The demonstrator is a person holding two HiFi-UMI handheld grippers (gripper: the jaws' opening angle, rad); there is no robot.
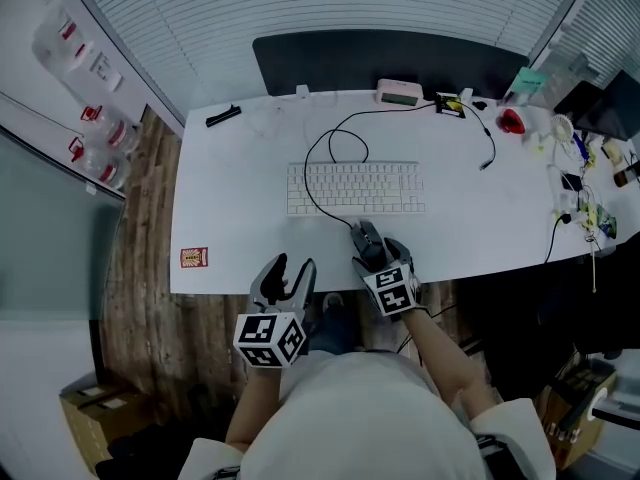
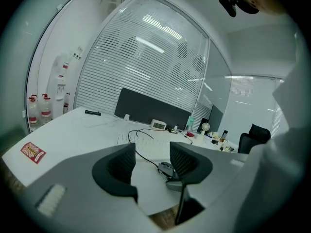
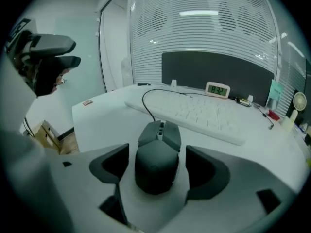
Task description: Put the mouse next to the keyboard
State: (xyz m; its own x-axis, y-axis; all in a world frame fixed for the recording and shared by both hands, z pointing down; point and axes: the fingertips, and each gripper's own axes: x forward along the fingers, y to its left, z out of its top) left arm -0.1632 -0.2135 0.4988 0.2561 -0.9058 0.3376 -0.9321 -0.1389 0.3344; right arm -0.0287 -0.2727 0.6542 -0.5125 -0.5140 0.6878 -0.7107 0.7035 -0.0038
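A black wired mouse (image 1: 362,234) lies on the white desk (image 1: 230,218), just in front of the white keyboard (image 1: 355,188). Its cable loops back over the keyboard. My right gripper (image 1: 378,254) is open, with one jaw on each side of the mouse's rear. In the right gripper view the mouse (image 3: 158,157) sits between the jaws of the right gripper (image 3: 156,165), with a small gap on both sides. My left gripper (image 1: 286,280) hangs open and empty over the desk's front edge, left of the mouse. In its own view the left gripper (image 2: 151,159) looks past its jaws at the mouse (image 2: 167,169).
A small digital clock (image 1: 400,92) and a dark partition (image 1: 390,58) stand behind the keyboard. A black pen (image 1: 222,116) lies at the far left and a red sticker (image 1: 194,257) at the front left. Cables and small clutter (image 1: 575,168) crowd the desk's right end.
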